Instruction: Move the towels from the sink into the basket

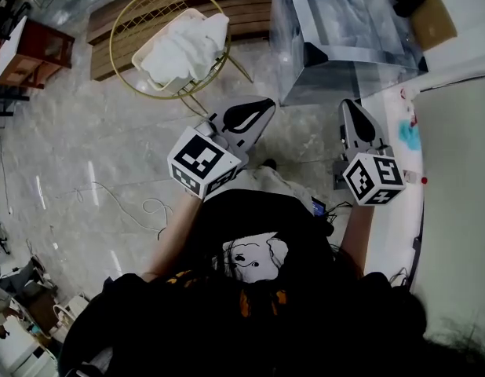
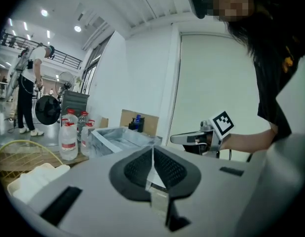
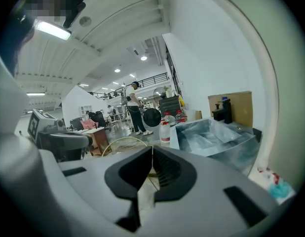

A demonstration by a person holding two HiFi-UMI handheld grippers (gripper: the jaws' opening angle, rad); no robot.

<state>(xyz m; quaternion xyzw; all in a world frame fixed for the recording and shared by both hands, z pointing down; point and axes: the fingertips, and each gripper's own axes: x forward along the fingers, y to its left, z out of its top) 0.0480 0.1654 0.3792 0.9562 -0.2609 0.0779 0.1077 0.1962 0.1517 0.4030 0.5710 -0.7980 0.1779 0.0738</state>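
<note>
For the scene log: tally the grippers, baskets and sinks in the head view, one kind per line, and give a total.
Grippers: 2 (left gripper, right gripper)
Baskets: 1 (basket)
Sinks: 1 (sink)
Total: 4

No legible text, number or brand appears in any view. My left cube (image 1: 205,163) and my right cube (image 1: 373,179) carry black-and-white square marker patterns only, with no characters. The bottles (image 2: 68,141) bear pale labels, and the print on them is too small to read. The shirt (image 1: 254,259) carries a white graphic, and I can make out no letters on it.
</note>
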